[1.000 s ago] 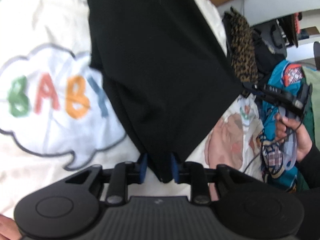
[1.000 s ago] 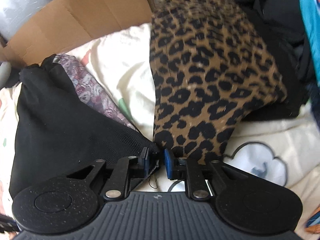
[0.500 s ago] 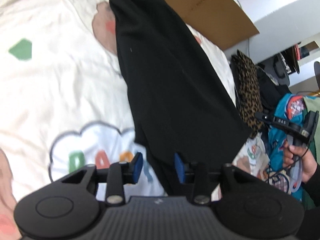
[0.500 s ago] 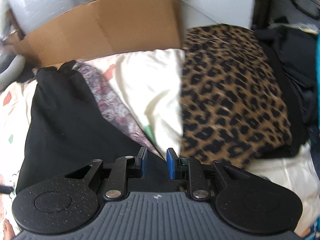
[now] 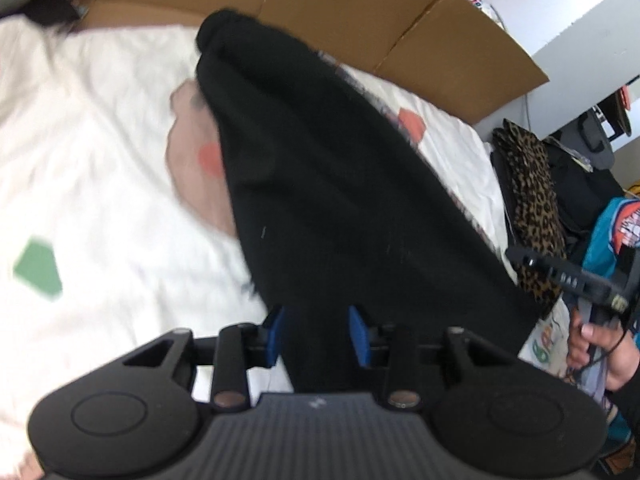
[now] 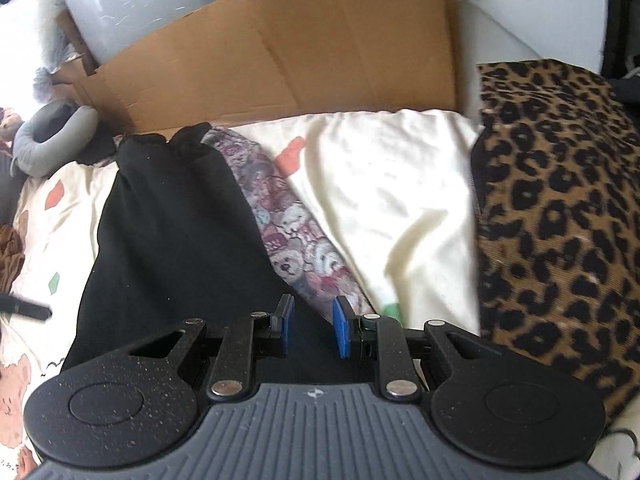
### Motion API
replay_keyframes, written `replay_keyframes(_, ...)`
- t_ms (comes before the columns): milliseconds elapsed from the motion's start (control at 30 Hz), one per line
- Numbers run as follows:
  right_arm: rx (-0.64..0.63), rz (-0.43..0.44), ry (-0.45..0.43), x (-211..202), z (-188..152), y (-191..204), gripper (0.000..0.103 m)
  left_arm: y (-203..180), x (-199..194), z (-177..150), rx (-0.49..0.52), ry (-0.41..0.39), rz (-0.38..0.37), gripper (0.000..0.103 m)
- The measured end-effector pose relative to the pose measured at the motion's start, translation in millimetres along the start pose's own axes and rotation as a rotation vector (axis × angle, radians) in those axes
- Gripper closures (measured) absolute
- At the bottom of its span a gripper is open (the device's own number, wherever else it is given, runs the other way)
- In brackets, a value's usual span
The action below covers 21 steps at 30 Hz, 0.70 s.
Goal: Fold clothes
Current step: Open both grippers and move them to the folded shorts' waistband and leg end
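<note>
On the cream printed bedsheet [image 5: 100,200] lay a long black folded garment [image 5: 340,200]. Both the left tool [image 5: 316,336] and right tool [image 6: 311,326] had just let go, blue pads spread; that fold looked set down.

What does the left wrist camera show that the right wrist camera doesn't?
Only the left wrist view shows the person's hand holding the right hand-held gripper, plus a teal garment.

Only the right wrist view shows the bear-print fabric clearly beside the black garment, and a grey neck pillow.

Both show the black garment lying on the cream sheet, the cardboard, the leopard-print garment, and each view's own hand-held gripper open over black cloth, the left included.
</note>
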State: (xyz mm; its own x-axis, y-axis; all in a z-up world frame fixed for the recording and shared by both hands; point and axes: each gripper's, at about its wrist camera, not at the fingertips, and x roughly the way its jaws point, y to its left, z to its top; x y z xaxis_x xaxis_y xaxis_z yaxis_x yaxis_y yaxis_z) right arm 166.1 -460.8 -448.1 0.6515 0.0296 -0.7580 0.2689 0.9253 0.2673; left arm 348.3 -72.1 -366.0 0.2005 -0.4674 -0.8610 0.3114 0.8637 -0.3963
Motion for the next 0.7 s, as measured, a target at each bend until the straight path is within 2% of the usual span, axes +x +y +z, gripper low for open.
replay_keyframes(267, 0.017, 0.071, -0.038, 26, 8, 10, 0.079, -38, 7, 78, 0.054, -0.045, 0.063, 0.066)
replay_keyframes(500, 0.088, 0.101, -0.047, 52, 25, 17, 0.079, -69, 30, 139, 0.076, -0.064, 0.137, 0.066)
replay_keyframes(700, 0.083, 0.126, -0.052, 63, 38, 23, 0.079, -102, 59, 175, 0.093, -0.059, 0.178, 0.066)
